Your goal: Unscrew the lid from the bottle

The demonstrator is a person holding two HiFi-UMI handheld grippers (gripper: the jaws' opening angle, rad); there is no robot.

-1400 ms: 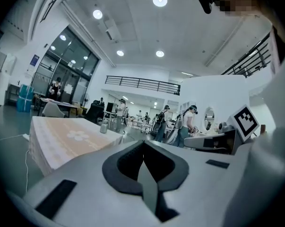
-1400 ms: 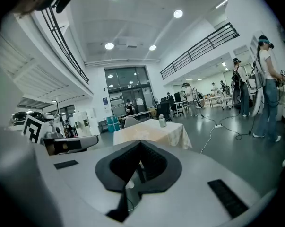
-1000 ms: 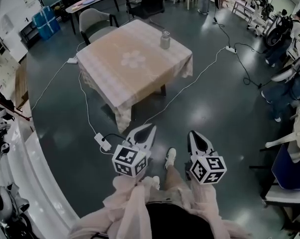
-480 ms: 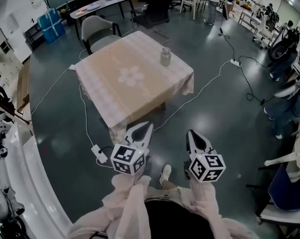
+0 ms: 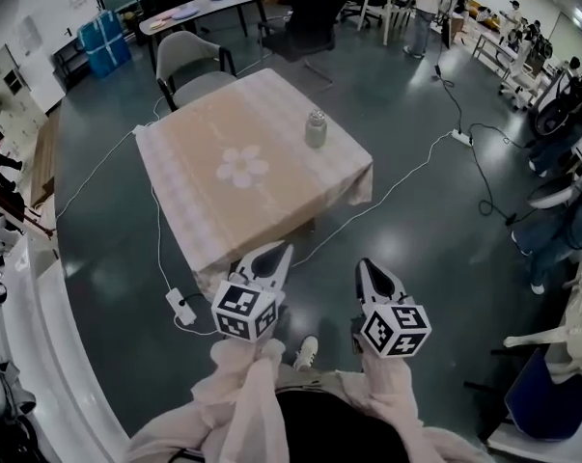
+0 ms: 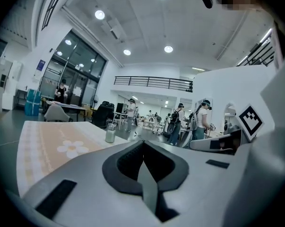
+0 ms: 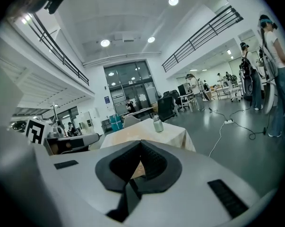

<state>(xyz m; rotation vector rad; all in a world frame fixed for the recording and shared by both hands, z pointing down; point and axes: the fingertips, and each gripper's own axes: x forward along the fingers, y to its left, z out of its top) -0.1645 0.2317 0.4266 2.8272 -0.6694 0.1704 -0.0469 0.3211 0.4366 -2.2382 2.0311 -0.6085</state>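
A small grey bottle [image 5: 316,129] with a lid stands upright near the far right edge of a square table [image 5: 204,210] covered in a pale cloth with a white flower print. It also shows in the left gripper view as the bottle [image 6: 111,133] and in the right gripper view as the bottle [image 7: 157,124]. My left gripper [image 5: 281,250] and right gripper [image 5: 364,265] hover side by side over the floor, short of the table's near corner. Both are shut with nothing between the jaws.
White cables and a power strip [image 5: 181,308] lie on the dark floor by the table. A grey chair [image 5: 189,61] stands behind it, another table [image 5: 199,10] farther back. People and equipment stand at the right. A curved white counter [image 5: 49,345] runs along the left.
The view has shifted closer to the table, which now sits lower and nearer the grippers. Both grippers keep their place side by side, still shut.
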